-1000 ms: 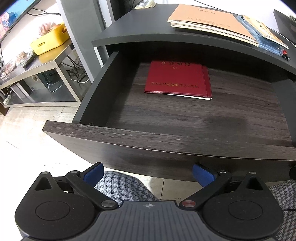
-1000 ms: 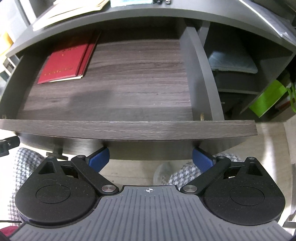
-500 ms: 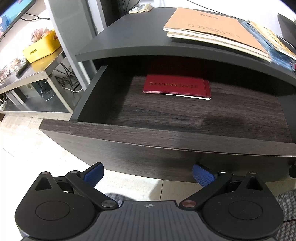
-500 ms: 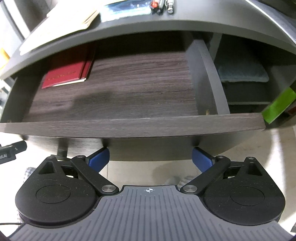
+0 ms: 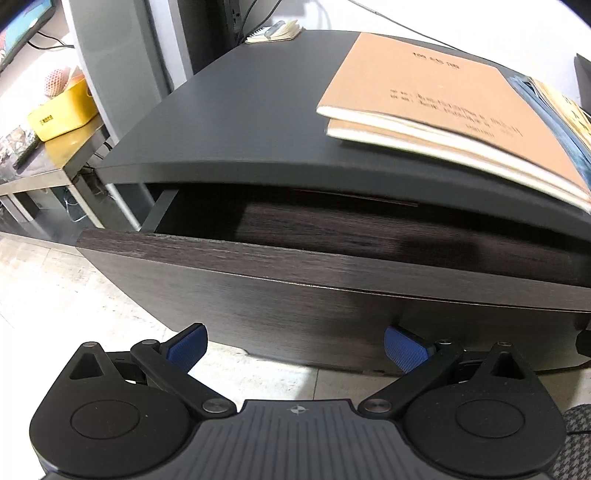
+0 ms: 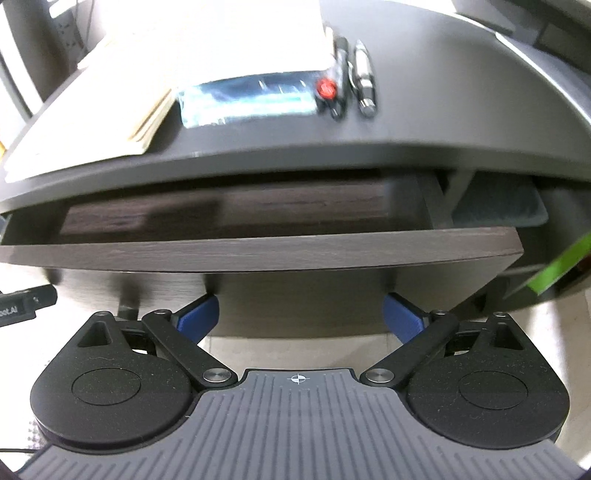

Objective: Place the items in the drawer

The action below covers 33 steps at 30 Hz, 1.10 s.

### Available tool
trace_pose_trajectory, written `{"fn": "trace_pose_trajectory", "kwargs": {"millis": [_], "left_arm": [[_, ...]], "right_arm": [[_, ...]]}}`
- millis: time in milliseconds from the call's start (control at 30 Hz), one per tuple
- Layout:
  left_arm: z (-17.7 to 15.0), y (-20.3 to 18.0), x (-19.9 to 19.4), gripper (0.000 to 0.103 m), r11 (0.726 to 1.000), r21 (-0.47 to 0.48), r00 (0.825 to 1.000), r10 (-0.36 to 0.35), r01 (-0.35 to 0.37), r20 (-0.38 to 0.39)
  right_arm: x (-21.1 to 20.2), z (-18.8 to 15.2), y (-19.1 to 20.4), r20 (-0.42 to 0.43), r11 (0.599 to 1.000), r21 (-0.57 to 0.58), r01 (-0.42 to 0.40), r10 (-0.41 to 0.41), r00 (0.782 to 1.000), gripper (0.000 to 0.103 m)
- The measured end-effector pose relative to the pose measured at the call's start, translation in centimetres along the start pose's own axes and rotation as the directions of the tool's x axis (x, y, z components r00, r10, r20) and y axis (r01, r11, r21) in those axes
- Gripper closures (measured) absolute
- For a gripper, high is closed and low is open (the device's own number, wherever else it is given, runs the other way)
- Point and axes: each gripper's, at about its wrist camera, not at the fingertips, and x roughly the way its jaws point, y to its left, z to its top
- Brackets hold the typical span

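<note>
Below the desktop, drawer (image 5: 332,258) part open, contents hidden, left gripper (image 5: 295,345) and right gripper (image 6: 299,314) released, empty.

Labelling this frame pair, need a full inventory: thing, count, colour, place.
drawer: 1, dark wood, partly open under the desk top
desk top: 1, black, above drawer
notebooks: 2, tan, stacked on desk top
blue pouch: 1, on desk top beside pens
pens: about 2, silver/dark, blurred
notepad: 1, far desk corner
yellow box: 1, on side table
left claw: 1, blue pads, open, empty
right claw: 1, blue pads, open, empty
</note>
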Motion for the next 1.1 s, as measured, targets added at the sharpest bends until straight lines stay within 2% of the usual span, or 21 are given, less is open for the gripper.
{"fn": "trace_pose_trajectory", "kwargs": {"millis": [300, 433, 533, 700, 833, 1000, 1100], "left_arm": [[3.0, -1.6, 2.1, 0.001, 1.0, -0.008, 0.999, 0.0, 0.001, 0.05], [3.6, -2.4, 3.1, 0.001, 1.0, 0.008, 1.0, -0.009, 0.009, 0.012], [3.0, -2.9, 2.6, 0.002, 1.0, 0.02, 1.0, 0.005, -0.006, 0.026], [1.4, -3.1, -0.4, 0.001, 0.999, 0.046, 1.0, -0.009, 0.01, -0.027], [-1.0, -2.5, -4.4, 0.001, 0.998, 0.019, 0.997, -0.058, 0.059, -0.047], [-3.3, -1.6, -10.0, 0.001, 0.995, 0.052, 0.996, -0.081, 0.079, 0.033], [-4.7, -1.4, -12.9, 0.001, 0.994, 0.074, 0.991, -0.086, 0.079, 0.098]], "right_arm": [[2.2, 1.3, -0.6, 0.092, 0.999, 0.027, -0.039, 0.036, 0.995, 0.007], [3.0, 1.0, -0.4, 0.076, 0.997, 0.038, -0.064, 0.061, 0.995, 0.005], [2.4, 0.3, -0.1, 0.075, 0.997, 0.056, -0.057, 0.052, 0.996, 0.008], [-0.6, -1.1, 0.4, 0.007, 0.986, 0.145, -0.076, 0.076, 0.997, 0.007], [-4.3, -3.9, 1.5, -0.025, 0.979, 0.141, -0.148, 0.153, 0.988, 0.006], [-10.0, -8.3, 3.4, 0.023, 0.979, 0.043, -0.2, 0.199, 0.98, 0.004], [-13.9, -9.7, 3.4, 0.083, 0.983, -0.004, -0.183, 0.183, 0.98, 0.004]]}}
